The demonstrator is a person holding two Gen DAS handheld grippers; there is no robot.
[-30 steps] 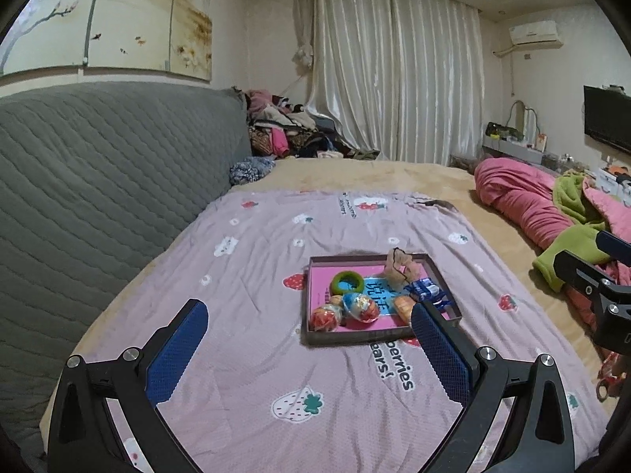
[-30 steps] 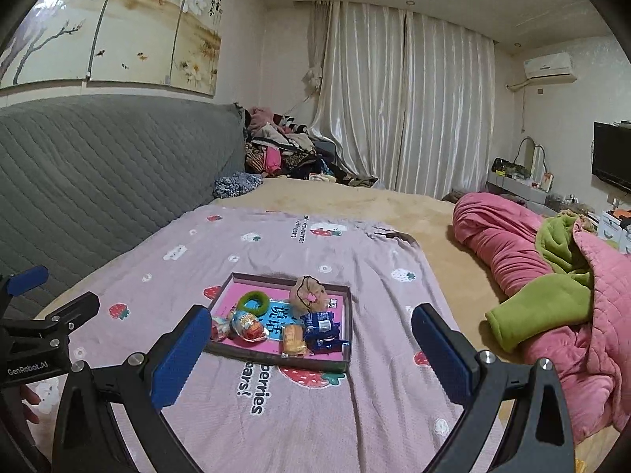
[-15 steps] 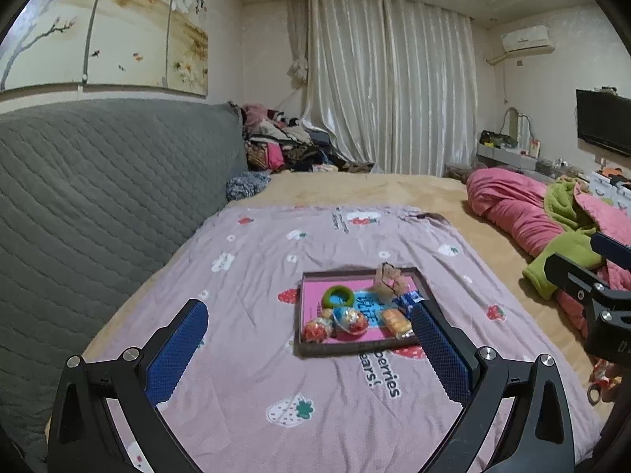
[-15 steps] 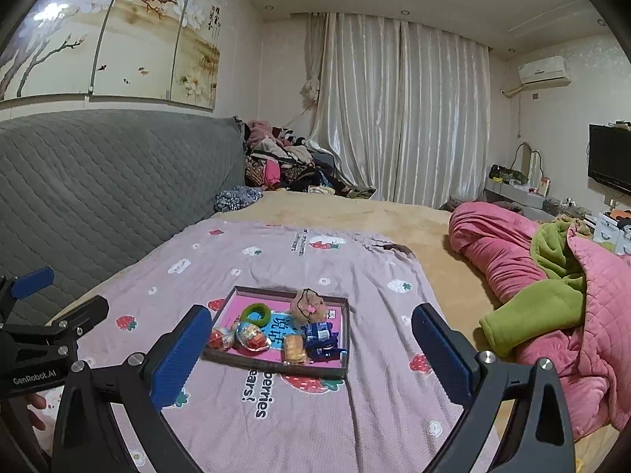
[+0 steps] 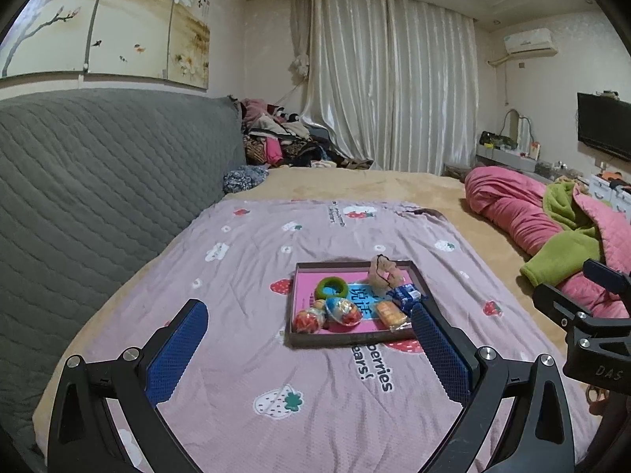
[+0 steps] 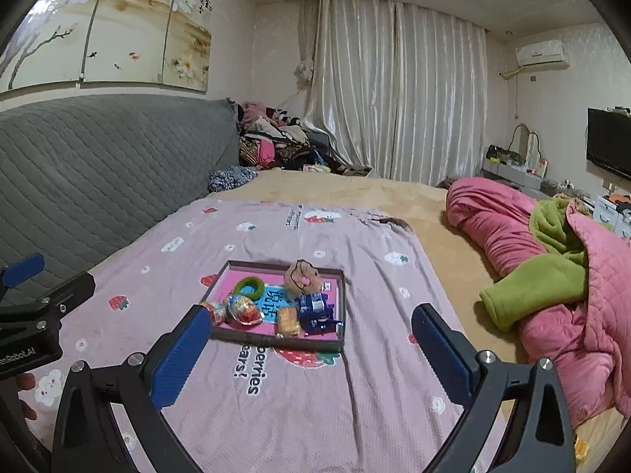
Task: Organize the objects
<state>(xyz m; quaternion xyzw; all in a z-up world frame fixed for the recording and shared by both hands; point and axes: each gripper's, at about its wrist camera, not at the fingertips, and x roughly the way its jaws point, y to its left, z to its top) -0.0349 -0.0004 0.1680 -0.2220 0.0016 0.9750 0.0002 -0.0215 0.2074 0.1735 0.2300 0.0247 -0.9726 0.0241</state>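
A shallow tray point(image 5: 292, 307) sits on the strawberry-print sheet point(image 5: 236, 260) of the bed. It holds a green ring point(image 5: 330, 287), a toy egg point(image 5: 343, 310), a wrapped biscuit point(image 5: 390, 313) and a blue packet point(image 6: 315, 309). The left gripper point(image 5: 309, 349) and right gripper point(image 6: 309, 349) hang above the near sheet, both spread wide and holding nothing.

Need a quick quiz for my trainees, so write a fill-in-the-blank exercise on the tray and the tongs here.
1. The green ring, the fluffy toy and the blue packet all lie in a shallow ____.
2. The tray sits on a bedsheet printed with ____.
3. The left tongs and right tongs both stand ____, holding nothing.

Missing words: tray; strawberries; open
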